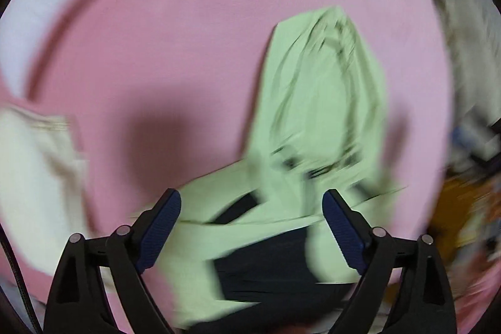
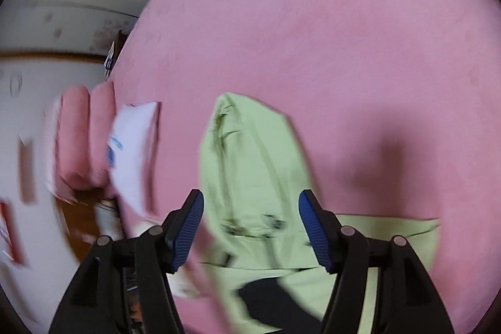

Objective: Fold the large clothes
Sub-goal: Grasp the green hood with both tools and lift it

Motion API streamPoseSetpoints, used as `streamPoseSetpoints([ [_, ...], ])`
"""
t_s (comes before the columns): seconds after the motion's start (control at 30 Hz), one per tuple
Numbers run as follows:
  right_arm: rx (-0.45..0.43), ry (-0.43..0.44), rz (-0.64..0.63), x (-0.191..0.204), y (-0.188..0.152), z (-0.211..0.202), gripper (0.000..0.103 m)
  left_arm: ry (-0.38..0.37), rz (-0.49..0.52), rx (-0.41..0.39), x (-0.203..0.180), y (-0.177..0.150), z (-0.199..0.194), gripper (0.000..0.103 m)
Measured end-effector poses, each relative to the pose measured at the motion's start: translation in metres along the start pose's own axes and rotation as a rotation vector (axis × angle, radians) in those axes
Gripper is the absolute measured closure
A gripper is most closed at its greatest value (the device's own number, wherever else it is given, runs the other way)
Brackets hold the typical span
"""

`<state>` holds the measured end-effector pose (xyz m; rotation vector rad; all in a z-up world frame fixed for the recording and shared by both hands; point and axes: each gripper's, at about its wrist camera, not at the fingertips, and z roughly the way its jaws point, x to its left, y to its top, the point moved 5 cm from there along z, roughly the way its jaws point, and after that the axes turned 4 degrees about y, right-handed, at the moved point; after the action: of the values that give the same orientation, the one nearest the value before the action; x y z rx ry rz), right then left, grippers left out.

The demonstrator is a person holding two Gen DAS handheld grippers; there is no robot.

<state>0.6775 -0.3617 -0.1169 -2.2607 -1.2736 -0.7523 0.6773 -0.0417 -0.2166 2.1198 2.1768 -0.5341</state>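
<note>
My left claw [image 1: 252,235] and right claw [image 2: 250,229] gape, pinching nothing, above the green garment [image 1: 316,102]. Bare pink sheet [image 1: 188,21] spreads beyond its edges.

Pale green garment [image 1: 316,102] with dark patches, plain pink sheet [image 1: 188,30], cream cloth [image 1: 34,177], blue-padded black grippers.

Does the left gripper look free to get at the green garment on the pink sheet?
Probably yes: the left gripper is open and empty above the green garment, with nothing lying between them.
</note>
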Motion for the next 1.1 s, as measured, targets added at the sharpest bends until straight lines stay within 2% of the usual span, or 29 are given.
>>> streamPoseSetpoints([
  [0.07, 0.038, 0.041, 0.125, -0.006, 0.017, 0.018, 0.04, -0.053, -0.065, 0.018, 0.004, 0.034, 0.003, 0.012],
  [0.13, 0.043, 0.097, 0.267, -0.018, 0.033, 0.037, 0.04, -0.046, -0.1, -0.014, 0.009, 0.057, 0.004, 0.012],
  [0.2, 0.053, 0.106, 0.356, -0.034, 0.043, 0.057, 0.04, -0.072, -0.122, -0.032, 0.007, 0.081, 0.011, 0.012],
  [0.37, 0.141, -0.028, 0.377, -0.063, 0.056, 0.108, 0.04, -0.091, -0.109, -0.004, -0.007, 0.12, 0.046, 0.012],
  [0.43, 0.182, -0.05, 0.369, -0.072, 0.062, 0.129, 0.04, -0.083, -0.089, 0.015, -0.014, 0.128, 0.062, 0.012],
  [0.5, 0.215, -0.043, 0.353, -0.074, 0.067, 0.146, 0.04, -0.042, -0.068, 0.025, -0.021, 0.133, 0.083, 0.012],
  [0.53, 0.233, -0.037, 0.331, -0.072, 0.069, 0.153, 0.04, -0.013, -0.052, 0.03, -0.024, 0.136, 0.093, 0.015],
  [0.6, 0.257, -0.037, 0.283, -0.072, 0.071, 0.167, 0.04, 0.031, -0.03, 0.043, -0.03, 0.138, 0.113, 0.032],
  [0.63, 0.26, -0.041, 0.27, -0.07, 0.071, 0.171, 0.047, 0.035, -0.029, 0.045, -0.034, 0.139, 0.12, 0.046],
  [0.67, 0.261, -0.04, 0.254, -0.069, 0.071, 0.175, 0.066, 0.021, -0.03, 0.039, -0.039, 0.14, 0.127, 0.059],
  [0.7, 0.26, -0.038, 0.231, -0.066, 0.072, 0.179, 0.076, 0.014, -0.028, 0.032, -0.042, 0.141, 0.131, 0.064],
  [0.73, 0.251, -0.041, 0.205, -0.064, 0.072, 0.182, 0.089, 0.018, -0.023, 0.021, -0.045, 0.141, 0.134, 0.073],
  [0.77, 0.244, -0.045, 0.168, -0.061, 0.073, 0.183, 0.095, 0.023, -0.008, 0.009, -0.049, 0.141, 0.136, 0.088],
  [0.83, 0.235, -0.047, 0.066, -0.051, 0.075, 0.181, 0.1, 0.051, 0.059, -0.018, -0.06, 0.139, 0.138, 0.093],
  [0.93, 0.212, -0.051, -0.126, -0.03, 0.07, 0.173, 0.101, 0.1, 0.171, -0.096, -0.074, 0.13, 0.128, 0.097],
  [1.1, 0.143, 0.066, -0.376, 0.006, 0.041, 0.14, 0.102, 0.02, 0.334, -0.249, -0.087, 0.091, 0.08, 0.098],
])
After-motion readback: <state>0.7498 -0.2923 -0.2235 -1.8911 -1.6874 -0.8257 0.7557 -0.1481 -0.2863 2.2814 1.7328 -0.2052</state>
